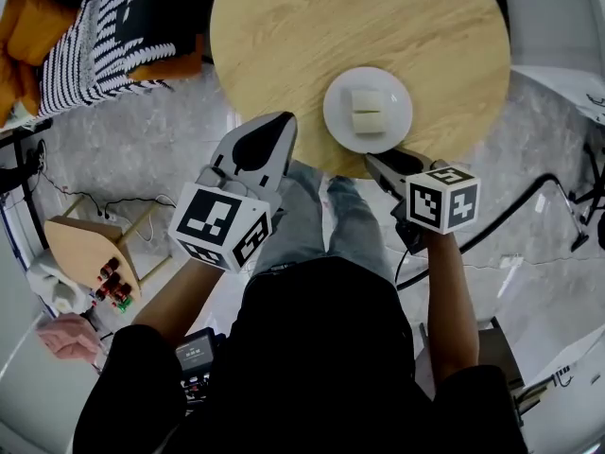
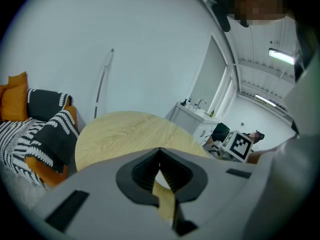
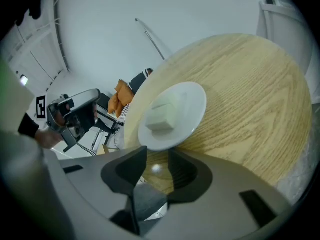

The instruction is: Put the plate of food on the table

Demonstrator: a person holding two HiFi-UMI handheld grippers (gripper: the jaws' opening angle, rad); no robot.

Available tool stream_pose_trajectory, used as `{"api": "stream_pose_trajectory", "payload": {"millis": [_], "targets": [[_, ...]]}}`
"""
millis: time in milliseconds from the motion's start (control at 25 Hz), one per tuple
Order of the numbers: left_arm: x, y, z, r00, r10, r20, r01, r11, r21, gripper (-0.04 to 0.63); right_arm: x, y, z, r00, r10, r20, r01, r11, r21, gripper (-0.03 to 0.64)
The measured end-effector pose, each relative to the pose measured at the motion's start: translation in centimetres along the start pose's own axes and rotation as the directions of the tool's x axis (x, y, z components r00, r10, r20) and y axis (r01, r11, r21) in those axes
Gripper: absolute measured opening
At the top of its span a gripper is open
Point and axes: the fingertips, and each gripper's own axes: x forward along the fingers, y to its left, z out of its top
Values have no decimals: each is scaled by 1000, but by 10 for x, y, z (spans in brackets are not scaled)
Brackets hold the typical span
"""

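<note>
We stand over a round light-wood table (image 1: 284, 26) on a grey marbled floor, and the white round plate (image 1: 334, 112) with its pale block of food (image 1: 367, 110) already rests flat on the tabletop, at centre frame near the table's lower edge. Our right gripper (image 3: 155, 156) holds its jaws apart with nothing gripped, the plate's rim just beyond their tips, while our left gripper (image 2: 160, 156) hangs lower left, jaws together and empty. We judge the placing done, with only backing away left.
</note>
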Motion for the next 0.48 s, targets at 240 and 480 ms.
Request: {"api": "stream_pose_trajectory", "payload": {"millis": [240,480], "targets": [[-15,-13,9,999,19,35,-19,1000,12,6,-3,-7,-5,999,-36,-13,36,999,8,106],[-30,-16,19,996,55,73,-56,998,16,6,-2,-14,-5,998,-56,9,56,998,25,55]]}}
